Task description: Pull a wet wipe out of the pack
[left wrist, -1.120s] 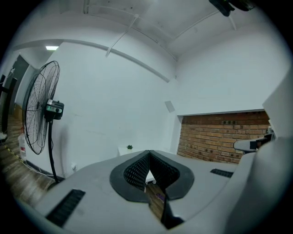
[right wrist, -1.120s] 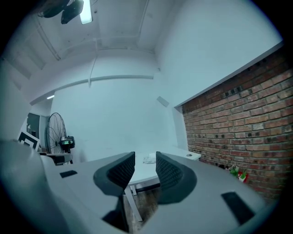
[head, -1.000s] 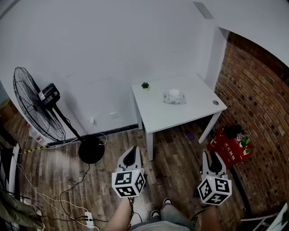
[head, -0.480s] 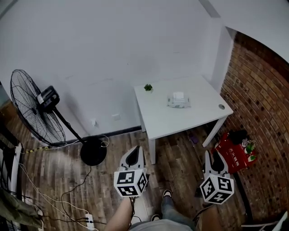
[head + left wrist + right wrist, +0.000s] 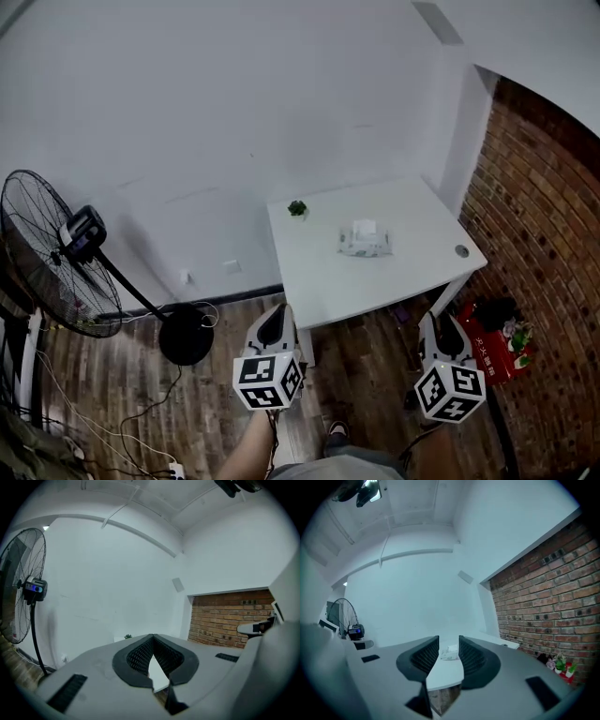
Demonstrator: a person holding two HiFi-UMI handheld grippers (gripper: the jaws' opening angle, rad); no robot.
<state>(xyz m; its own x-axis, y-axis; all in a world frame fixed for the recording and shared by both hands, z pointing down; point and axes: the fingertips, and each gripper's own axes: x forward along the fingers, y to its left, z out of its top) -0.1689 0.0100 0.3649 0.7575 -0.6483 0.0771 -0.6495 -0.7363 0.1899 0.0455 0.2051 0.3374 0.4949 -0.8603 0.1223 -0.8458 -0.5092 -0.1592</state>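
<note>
The wet wipe pack (image 5: 364,240), white with a raised flap, lies on the white table (image 5: 328,272), toward its right half. Both grippers hang over the wooden floor, short of the table's front edge and well away from the pack. My left gripper (image 5: 273,317) is shut with its tips together and nothing held. My right gripper (image 5: 439,323) is open by a narrow gap and empty. In the right gripper view the pack (image 5: 450,654) shows far ahead, framed between the right gripper's (image 5: 449,644) jaws. The left gripper (image 5: 153,636) view shows only a strip of table (image 5: 157,676).
A small green plant (image 5: 297,207) stands at the table's back left corner. A standing fan (image 5: 56,258) with a round black base (image 5: 184,334) is on the left, cables trailing over the floor. A brick wall (image 5: 544,234) runs on the right, with a red bag (image 5: 492,342) by the table leg.
The table and pack have drawn nearer and lower in the head view, and the fan has slid left. Both grippers keep their place and their jaw states.
</note>
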